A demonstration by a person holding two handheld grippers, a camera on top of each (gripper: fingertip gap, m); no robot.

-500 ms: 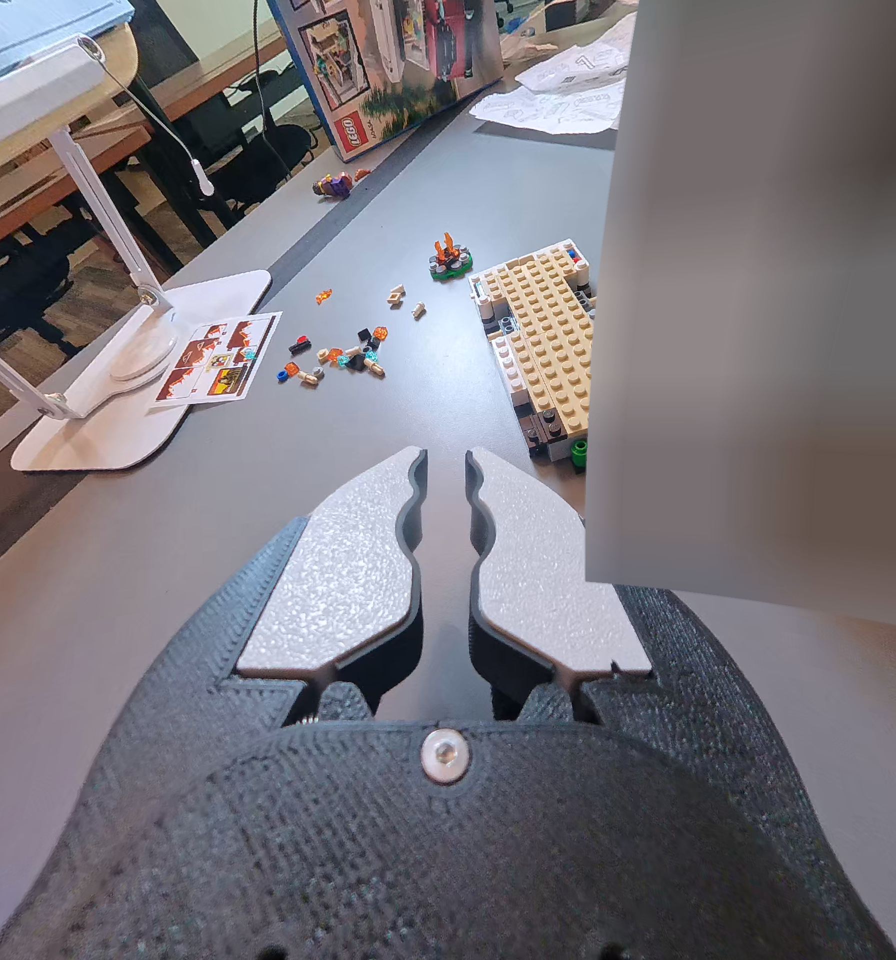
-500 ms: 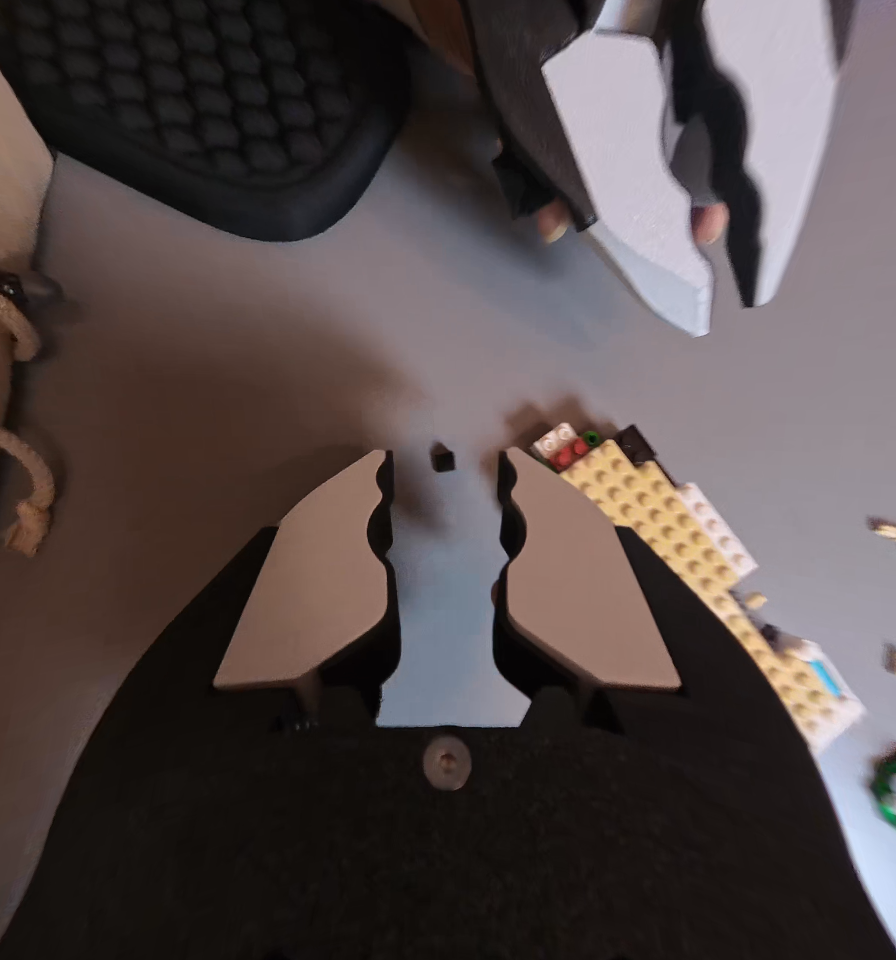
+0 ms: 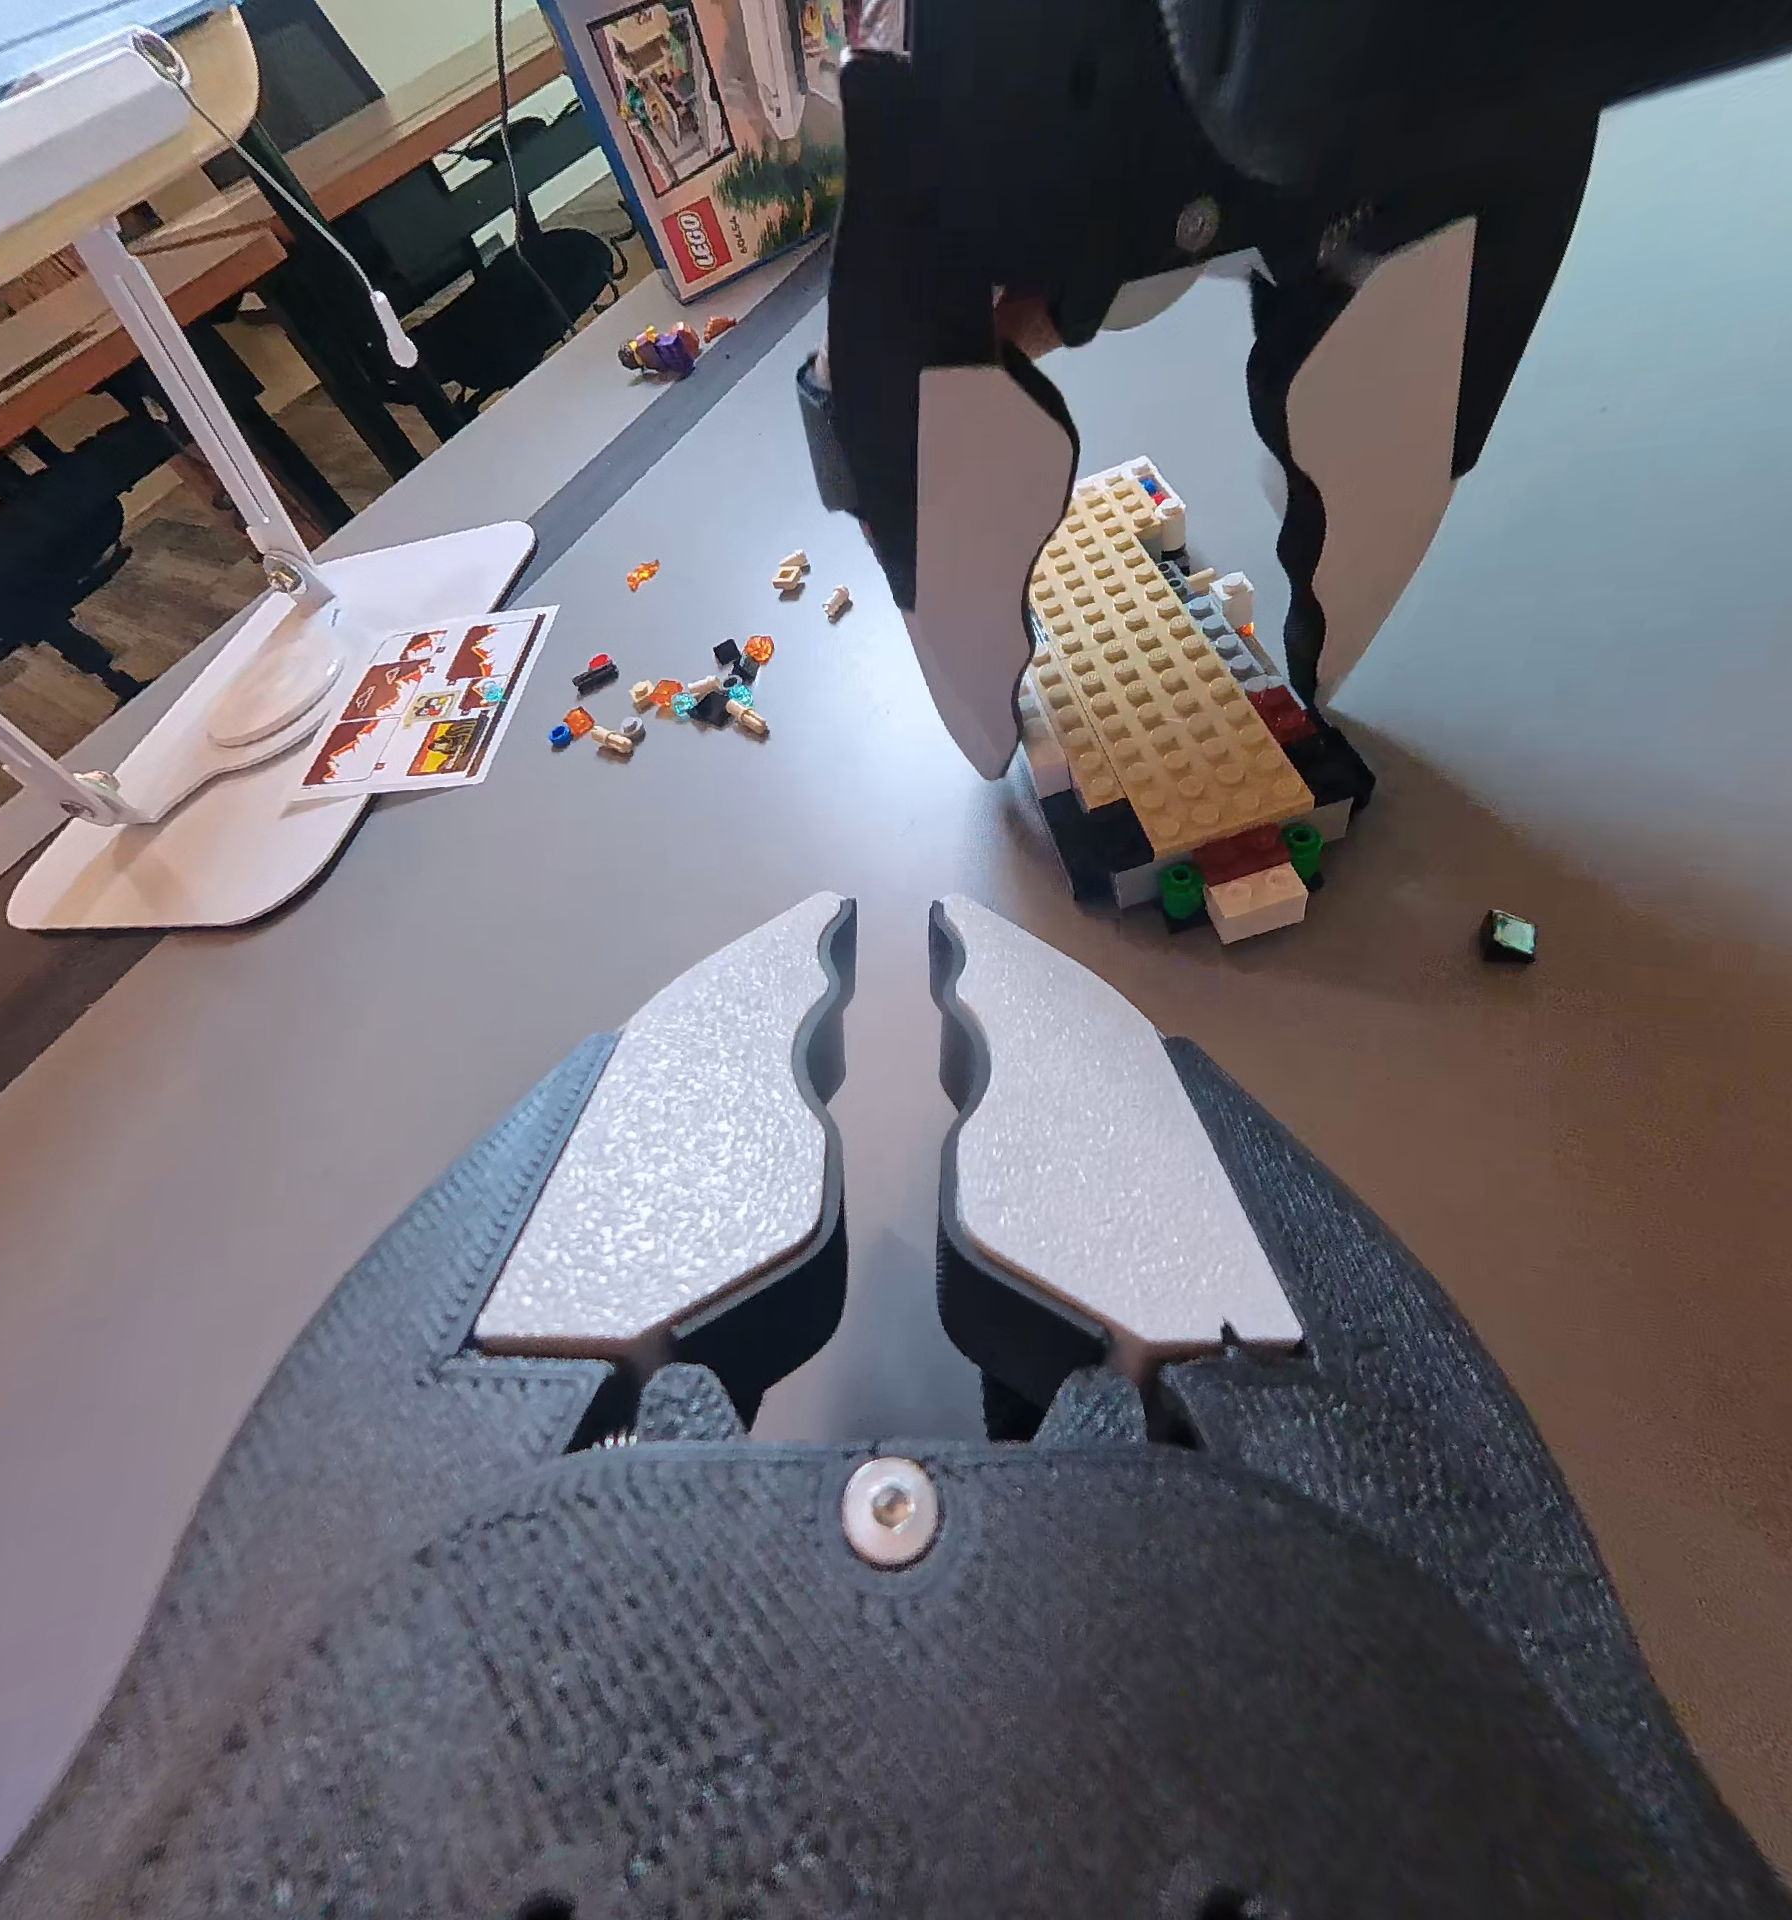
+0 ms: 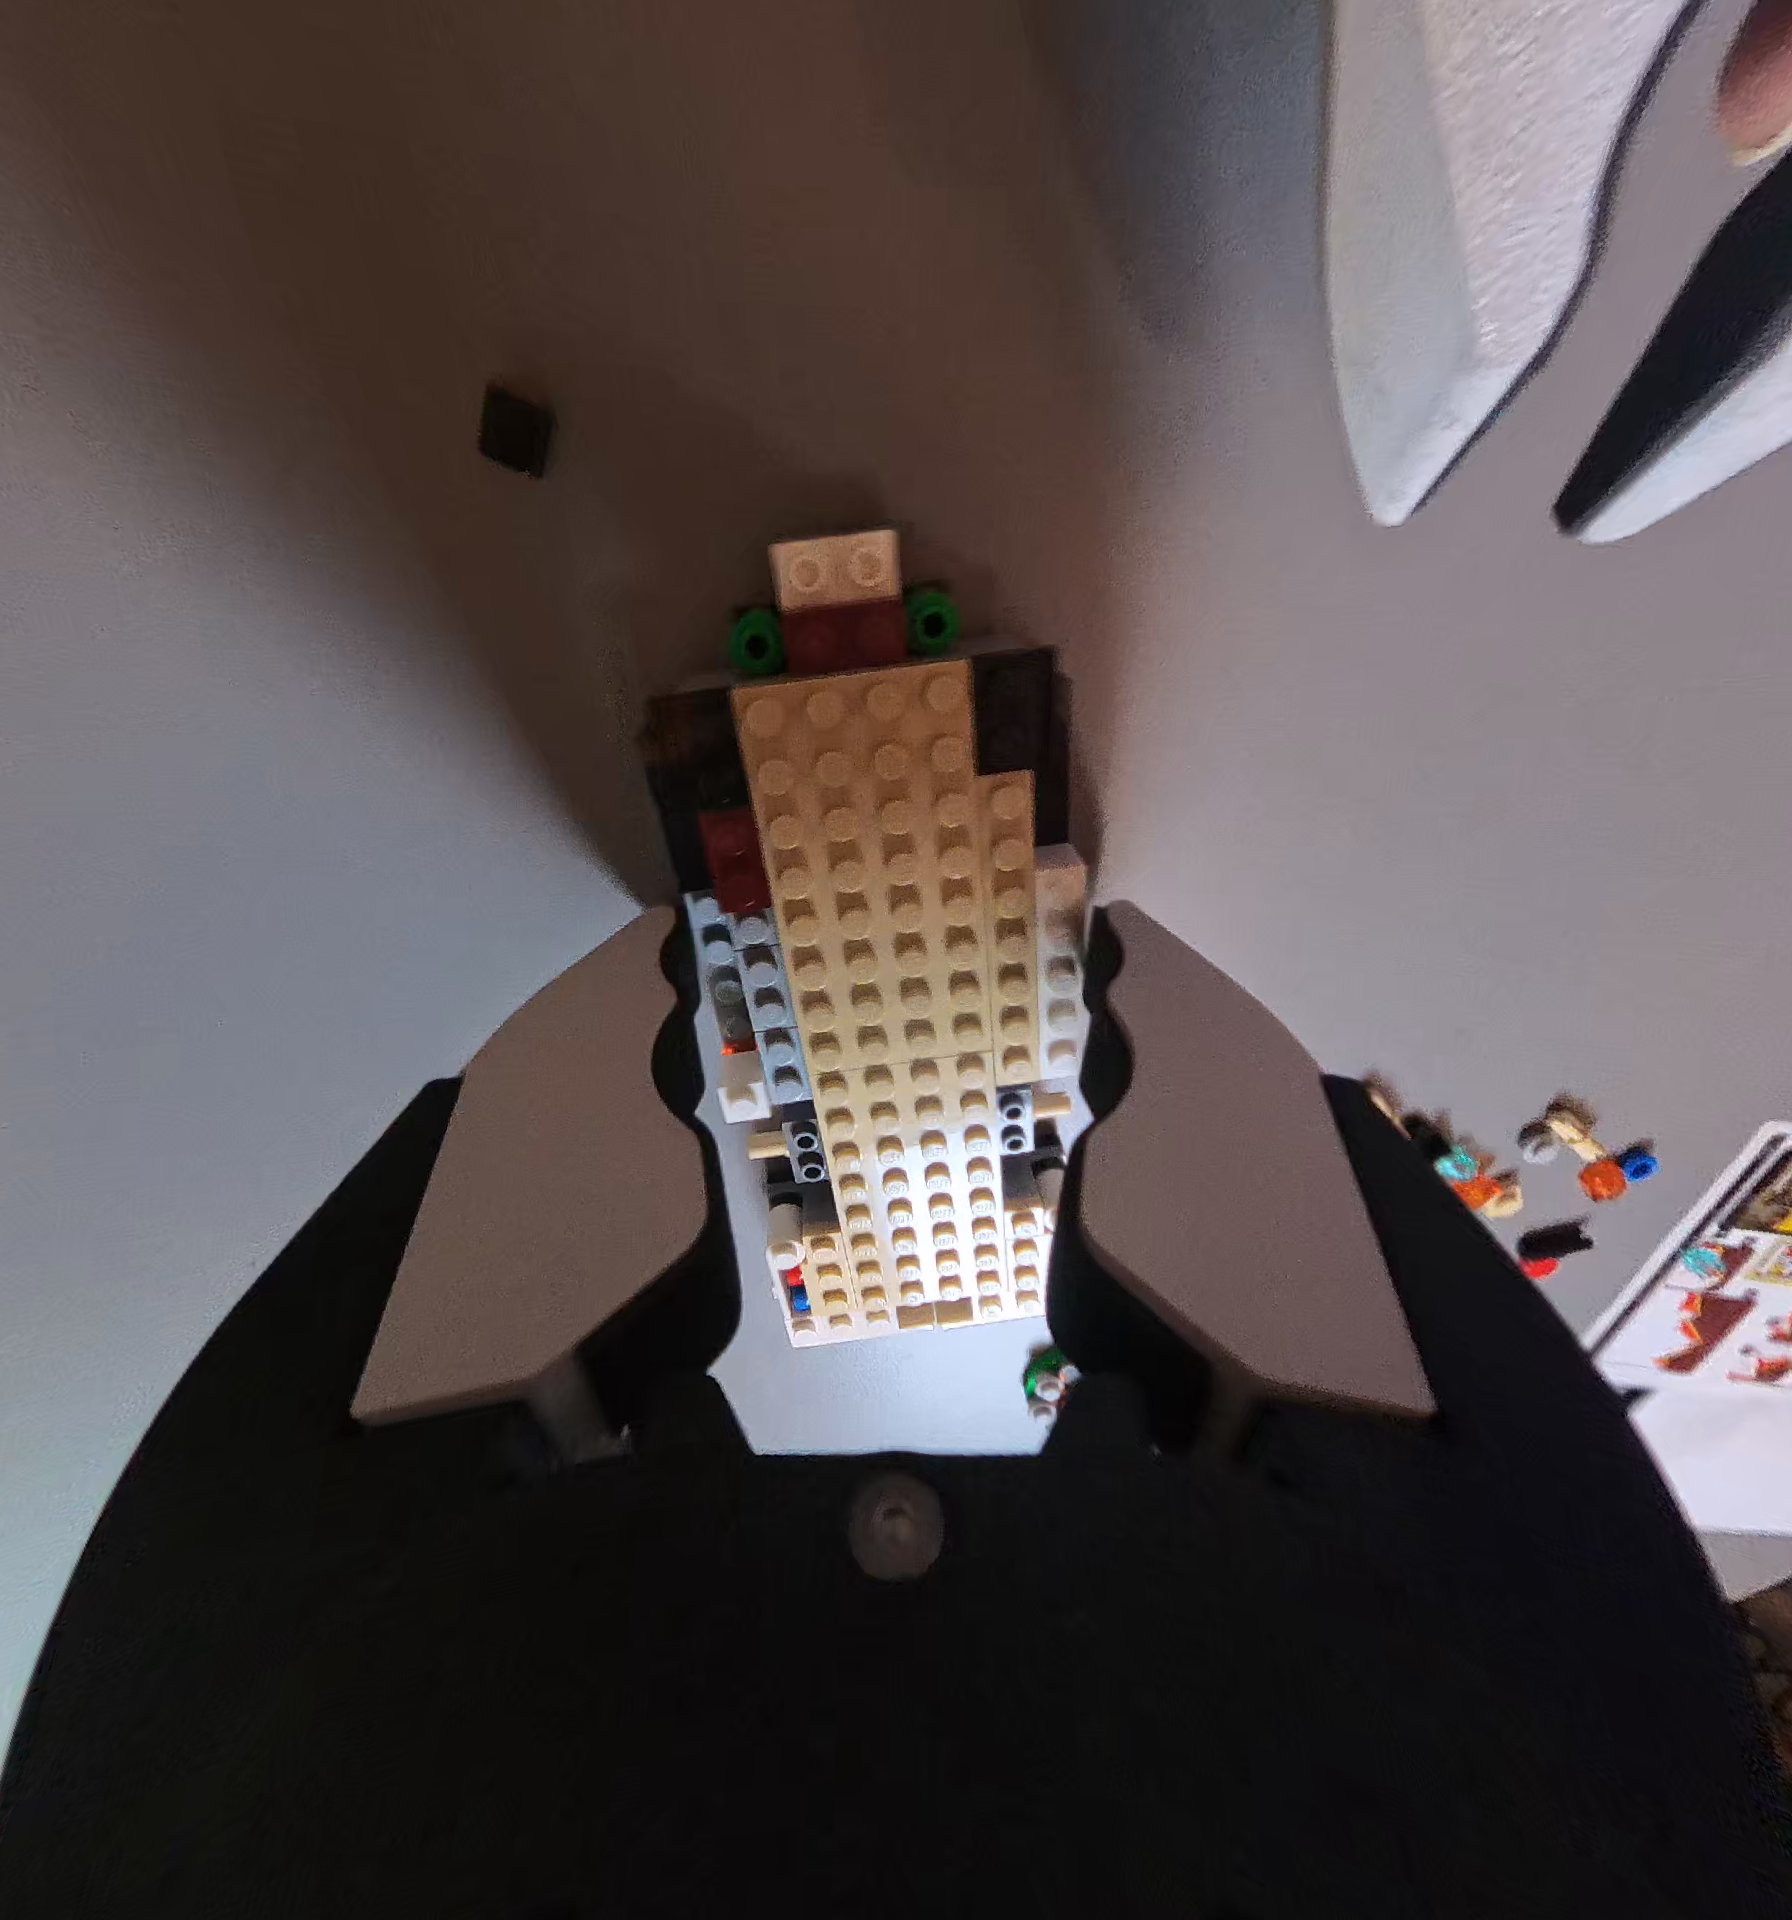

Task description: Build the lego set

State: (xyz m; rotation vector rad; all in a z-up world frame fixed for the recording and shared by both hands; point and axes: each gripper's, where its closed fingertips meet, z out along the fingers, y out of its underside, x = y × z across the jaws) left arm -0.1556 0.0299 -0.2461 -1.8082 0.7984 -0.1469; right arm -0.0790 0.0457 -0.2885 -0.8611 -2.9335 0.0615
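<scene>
Two grippers. Right gripper (image 4: 881, 925): fingers spread wide astride brick model (image 3: 1172, 686), at 1 o'clock on grey table (image 3: 456, 987); pad contact unclear. Left gripper (image 3: 892, 914): nearly closed, empty. Small dark tile (image 3: 1508, 935) at 3 o'clock; loose pieces (image 3: 684, 696) at 11.

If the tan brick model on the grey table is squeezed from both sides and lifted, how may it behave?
The brick model looks stiff, being built of many pressed-together bricks, so it should probably lift as one piece. The small green studs and white brick at its end might snap off if bumped. Its flat sides likely give the open right gripper fair purchase.
</scene>
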